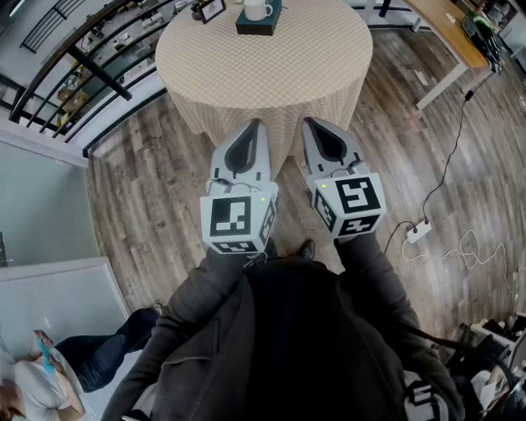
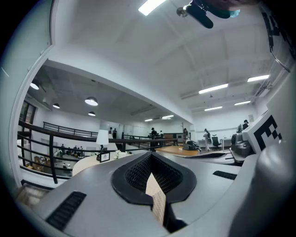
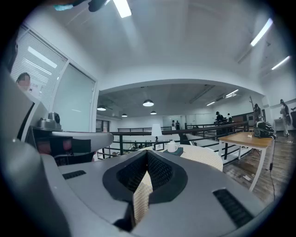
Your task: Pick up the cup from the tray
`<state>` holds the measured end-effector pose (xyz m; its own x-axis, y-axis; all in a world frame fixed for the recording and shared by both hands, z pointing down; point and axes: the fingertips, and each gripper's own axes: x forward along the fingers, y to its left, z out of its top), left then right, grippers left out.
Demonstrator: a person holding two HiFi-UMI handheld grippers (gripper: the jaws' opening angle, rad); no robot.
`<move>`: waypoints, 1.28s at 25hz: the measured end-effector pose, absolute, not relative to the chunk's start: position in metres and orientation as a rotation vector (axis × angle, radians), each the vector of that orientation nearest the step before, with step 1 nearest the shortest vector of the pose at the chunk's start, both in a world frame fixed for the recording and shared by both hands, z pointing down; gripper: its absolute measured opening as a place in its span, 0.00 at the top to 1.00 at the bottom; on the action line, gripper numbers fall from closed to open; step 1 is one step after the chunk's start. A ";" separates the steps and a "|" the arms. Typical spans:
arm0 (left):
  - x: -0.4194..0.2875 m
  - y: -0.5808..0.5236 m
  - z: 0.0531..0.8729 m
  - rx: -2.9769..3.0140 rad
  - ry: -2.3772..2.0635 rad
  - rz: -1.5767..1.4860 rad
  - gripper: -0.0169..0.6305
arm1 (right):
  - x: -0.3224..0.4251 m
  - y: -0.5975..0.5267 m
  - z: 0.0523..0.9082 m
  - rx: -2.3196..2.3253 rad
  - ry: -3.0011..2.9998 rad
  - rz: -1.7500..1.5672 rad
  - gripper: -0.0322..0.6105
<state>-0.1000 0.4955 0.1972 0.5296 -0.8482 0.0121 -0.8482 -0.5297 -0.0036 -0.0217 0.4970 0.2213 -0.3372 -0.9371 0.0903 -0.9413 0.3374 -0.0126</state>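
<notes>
A white cup [image 1: 257, 10] stands on a dark green tray [image 1: 261, 25] at the far side of a round table [image 1: 263, 74] with a beige checked cloth. In the right gripper view the cup [image 3: 172, 147] and the tray [image 3: 175, 152] are small and far off, just right of the jaws. My left gripper [image 1: 256, 123] and right gripper [image 1: 309, 122] are side by side, level, short of the table's near edge. Both are shut with nothing between the jaws, as the left gripper [image 2: 150, 155] and right gripper [image 3: 148, 152] show in their own views.
A small picture frame [image 1: 209, 10] stands left of the tray, and a white lamp [image 3: 156, 131] stands behind it. A wooden desk [image 1: 448, 33] is at the right, with a power strip [image 1: 418, 231] and cables on the floor. A railing [image 1: 82, 66] runs along the left. A person sits at bottom left.
</notes>
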 end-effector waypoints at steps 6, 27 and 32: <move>-0.095 0.498 0.199 2.741 -1.521 0.032 0.97 | -0.017 0.499 0.223 1.769 -2.516 0.103 0.94; -0.031 0.523 0.223 2.767 -1.494 0.189 0.97 | 0.042 0.518 0.244 1.772 -2.574 0.229 0.94; -0.024 0.532 0.234 2.749 -1.520 0.252 0.97 | 0.048 0.523 0.252 1.749 -2.595 0.233 0.94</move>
